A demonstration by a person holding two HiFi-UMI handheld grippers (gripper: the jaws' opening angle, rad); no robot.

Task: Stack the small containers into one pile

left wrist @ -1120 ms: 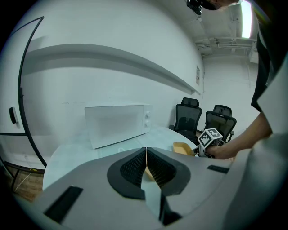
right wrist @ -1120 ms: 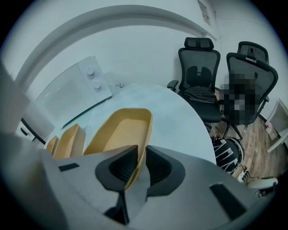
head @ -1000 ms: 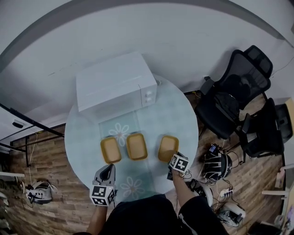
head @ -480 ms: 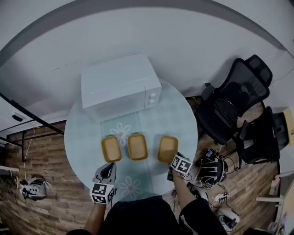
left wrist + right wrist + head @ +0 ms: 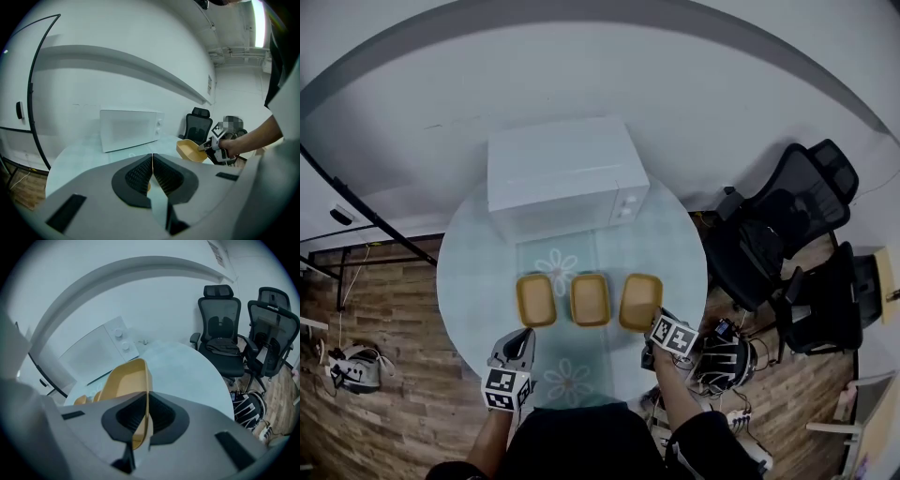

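Three shallow yellow containers lie in a row on the round glass table (image 5: 478,281): left (image 5: 535,299), middle (image 5: 590,299) and right (image 5: 640,302). My right gripper (image 5: 654,328) is shut on the near rim of the right container (image 5: 124,385), whose wall stands pinched between the pads (image 5: 146,416). In the left gripper view that container (image 5: 192,150) hangs tilted above the table. The other two containers (image 5: 86,399) show to its left in the right gripper view. My left gripper (image 5: 518,349) is over the table's front left, pads together (image 5: 152,161) and holding nothing.
A white microwave (image 5: 562,178) fills the back of the table. Black office chairs (image 5: 787,216) stand to the right, with bags and cables (image 5: 717,356) on the wooden floor beside the table. A person's arm reaches to the right gripper (image 5: 248,140).
The right container now sits closer to the middle one than a second ago. The head camera has shifted, so the whole scene slid right. The left gripper has stayed in place.
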